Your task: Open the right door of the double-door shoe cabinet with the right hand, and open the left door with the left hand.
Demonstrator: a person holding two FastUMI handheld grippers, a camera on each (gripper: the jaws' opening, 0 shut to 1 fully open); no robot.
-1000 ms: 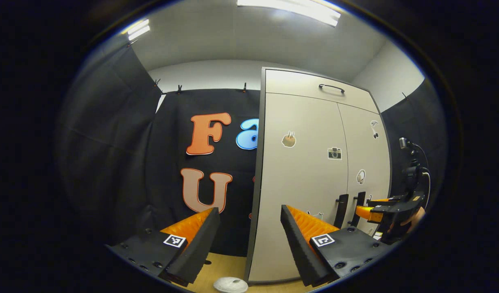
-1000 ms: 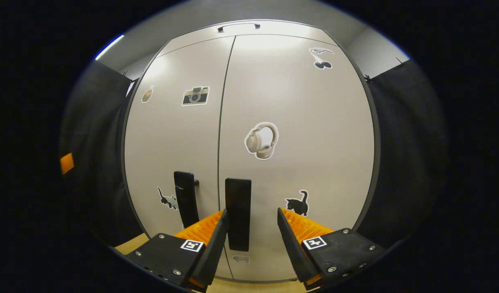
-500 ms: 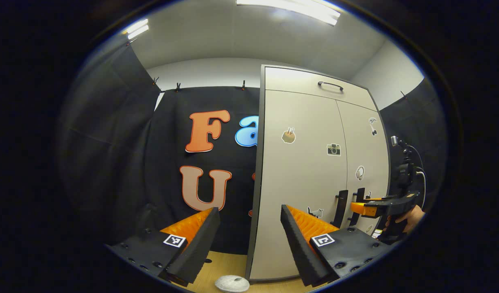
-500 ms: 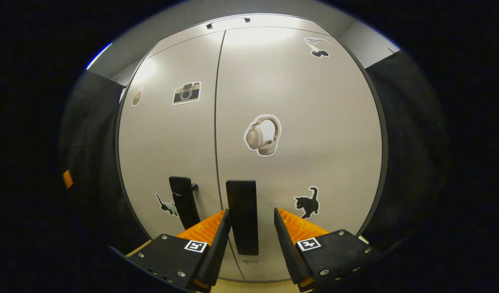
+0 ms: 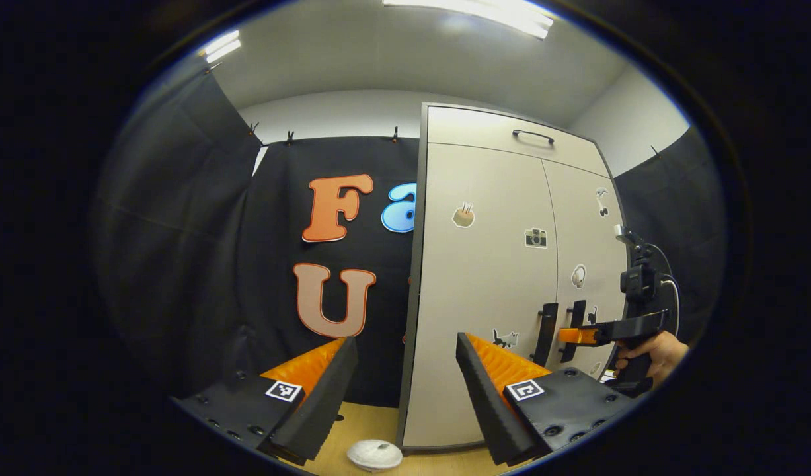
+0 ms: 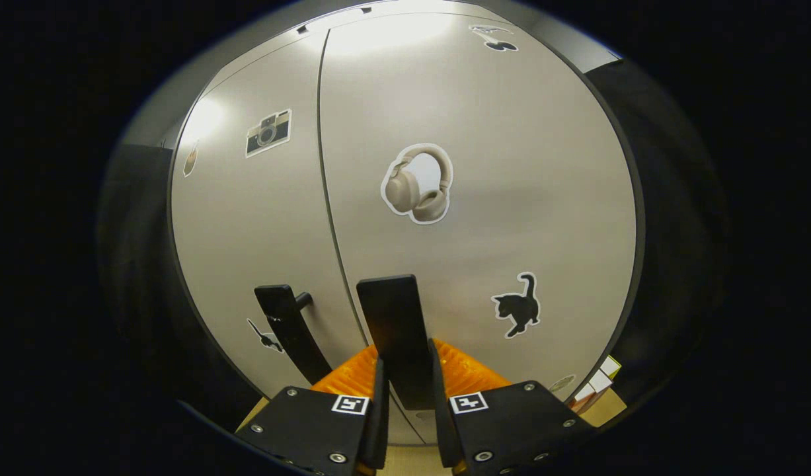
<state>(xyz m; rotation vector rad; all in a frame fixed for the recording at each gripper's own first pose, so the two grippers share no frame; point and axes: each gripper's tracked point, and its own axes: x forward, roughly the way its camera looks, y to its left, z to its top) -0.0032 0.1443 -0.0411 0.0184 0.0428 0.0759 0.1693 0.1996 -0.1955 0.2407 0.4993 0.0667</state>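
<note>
The beige double-door shoe cabinet (image 6: pixel 484 198) stands close ahead in the right gripper view, with both doors looking flush. My right gripper (image 6: pixel 407 371) is shut on the right door's black vertical handle (image 6: pixel 392 317). The left door's handle (image 6: pixel 287 324) stands free just to its left. In the left gripper view the cabinet (image 5: pixel 484 277) is off to the right, and my left gripper (image 5: pixel 405 344) hangs open with nothing between its fingers, well short of the left door's handle (image 5: pixel 546 325). The right gripper (image 5: pixel 580 335), held by a hand (image 5: pixel 659 350), reaches the right handle (image 5: pixel 575 322).
A white round object (image 5: pixel 374 455) lies on the wooden floor (image 5: pixel 372 420) by the cabinet's left corner. Black cloth walls close in on both sides. A top drawer with a handle (image 5: pixel 533 135) sits above the doors. Small coloured boxes (image 6: pixel 600 383) lie at the cabinet's lower right.
My right gripper moved forward and its fingers closed onto the right door's handle. The left gripper drifted only slightly and stayed open.
</note>
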